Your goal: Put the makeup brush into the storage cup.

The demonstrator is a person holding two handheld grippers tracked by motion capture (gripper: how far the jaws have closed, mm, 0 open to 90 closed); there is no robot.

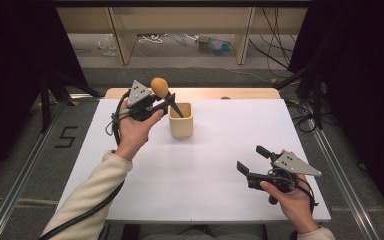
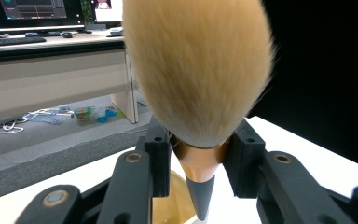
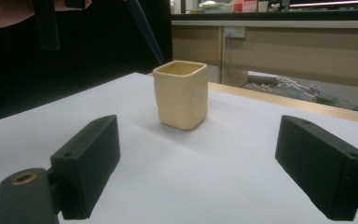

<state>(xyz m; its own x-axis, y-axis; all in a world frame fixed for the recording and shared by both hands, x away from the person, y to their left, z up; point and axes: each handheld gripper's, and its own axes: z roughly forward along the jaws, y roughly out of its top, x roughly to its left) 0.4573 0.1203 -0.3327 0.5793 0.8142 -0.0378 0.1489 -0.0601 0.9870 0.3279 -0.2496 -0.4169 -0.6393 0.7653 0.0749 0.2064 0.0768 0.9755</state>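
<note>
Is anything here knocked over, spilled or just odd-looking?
Nothing is spilled or toppled. The cream cup stands upright on the white table. The left gripper holds a makeup brush bristles-up, its dark pointed handle tip poised at the cup's mouth. The right gripper is open, apart from the cup.

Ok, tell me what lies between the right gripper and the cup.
Nothing: the right gripper view shows bare white table between the right gripper and the cup.
</note>
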